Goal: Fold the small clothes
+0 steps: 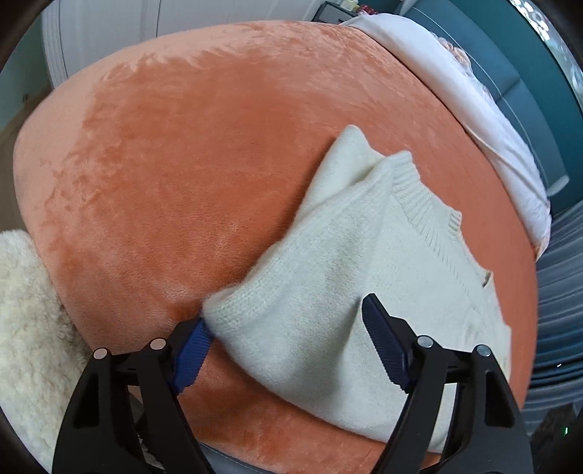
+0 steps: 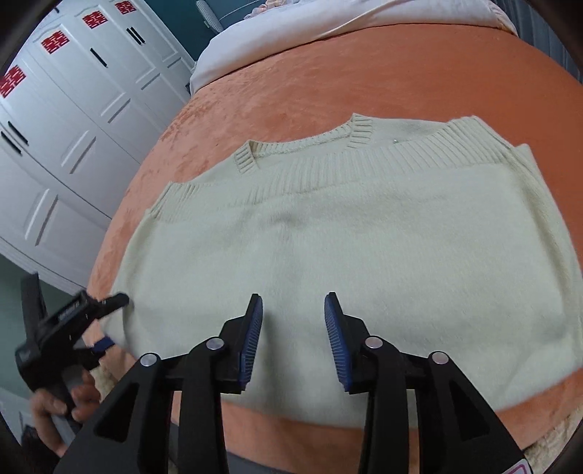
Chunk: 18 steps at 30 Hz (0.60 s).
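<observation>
I see the cream sweater point(image 2: 349, 255) lying crosswise on the bed point(image 2: 291, 87) — my left tongs point(image 1: 284, 335) gape around its corner, right tongs point(image 2: 293, 321) hover half-open, empty.

Orange plush blanket point(image 1: 182, 164), covering the bed, nap brushed in uneven patches; white bedding point(image 2: 291, 32) bunched along its far edge; white wardrobe point(image 2: 73, 109) with panelled doors, black handles and red paper cut-outs on the upper panels; fluffy cream rug point(image 1: 25, 328) beside the bed's near corner; teal wall point(image 1: 510, 73) behind the bedding; grey pleated curtain point(image 1: 561, 291) at the right
</observation>
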{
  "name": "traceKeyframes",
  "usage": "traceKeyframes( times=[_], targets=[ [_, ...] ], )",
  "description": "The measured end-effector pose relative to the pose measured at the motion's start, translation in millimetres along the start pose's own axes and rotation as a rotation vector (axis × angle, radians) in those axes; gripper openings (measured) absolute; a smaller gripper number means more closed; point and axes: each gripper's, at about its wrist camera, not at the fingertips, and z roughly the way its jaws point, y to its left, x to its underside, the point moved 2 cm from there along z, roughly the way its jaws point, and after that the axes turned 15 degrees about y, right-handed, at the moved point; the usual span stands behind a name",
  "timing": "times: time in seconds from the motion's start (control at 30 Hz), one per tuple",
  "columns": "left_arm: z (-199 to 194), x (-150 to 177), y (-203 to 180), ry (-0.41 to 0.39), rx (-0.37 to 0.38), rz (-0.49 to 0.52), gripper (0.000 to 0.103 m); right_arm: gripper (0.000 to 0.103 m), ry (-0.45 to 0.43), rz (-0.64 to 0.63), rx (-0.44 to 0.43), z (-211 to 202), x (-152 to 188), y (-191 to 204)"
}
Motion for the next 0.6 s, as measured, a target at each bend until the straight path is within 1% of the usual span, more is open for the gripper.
traceKeyframes(
  times=[0.07, 0.17, 0.23, 0.27, 0.3, 0.33, 0.37, 0.4, 0.43, 0.5, 0.53, 0.57, 0.6],
  targets=[
    [-1.3, 2.7, -7.4, -0.009, -0.025, 0.018, 0.076, 0.040, -0.008, -0.018, 0.040, -7.5, 20.5, -7.4],
    [-2.1, 4.4, -11.8, -0.010, -0.050, 0.021, 0.076, 0.040, -0.035, -0.012, 0.108, -19.5, 41.0, -27.5],
    [-2.6, 4.4, -13.7, -0.010, -0.060, 0.019, 0.076, 0.040, -0.072, 0.043, 0.136, -32.5, 46.0, -50.1],
    [-3.0, 4.5, -14.5, -0.011, -0.065, 0.019, 0.076, 0.042, -0.094, 0.082, 0.146, -40.4, 46.8, -63.7],
    [-3.0, 4.6, -14.9, -0.011, -0.070, 0.019, 0.076, 0.045, -0.119, 0.132, 0.161, -48.8, 49.7, -78.0],
    [-2.2, 4.7, -14.9, -0.009, -0.074, 0.018, 0.076, 0.056, -0.142, 0.188, 0.184, -56.6, 49.6, -95.9],
    [-1.1, 4.7, -14.0, -0.005, -0.077, 0.010, 0.076, 0.062, -0.160, 0.245, 0.209, -62.7, 51.3, -112.6],
    [0.7, 5.0, -11.9, 0.001, -0.072, -0.003, 0.076, 0.063, -0.167, 0.300, 0.225, -66.8, 52.4, -129.8],
    [3.2, 4.9, -8.7, 0.012, -0.046, -0.018, 0.079, 0.063, -0.158, 0.345, 0.214, -67.0, 53.5, -143.8],
    [13.6, 5.1, 0.8, 0.056, 0.027, -0.079, 0.082, 0.066, -0.125, 0.396, 0.130, -58.9, 52.6, -163.9],
    [19.0, 5.8, 6.5, 0.072, 0.069, -0.118, 0.083, 0.072, -0.120, 0.400, 0.109, -55.8, 50.0, -167.7],
    [21.2, 6.4, 11.8, 0.063, 0.099, -0.152, 0.084, 0.082, -0.123, 0.384, 0.102, -53.5, 46.9, -167.2],
    [20.8, 6.3, 13.6, 0.047, 0.113, -0.163, 0.084, 0.086, -0.121, 0.360, 0.104, -50.8, 42.2, -165.0]
  ],
)
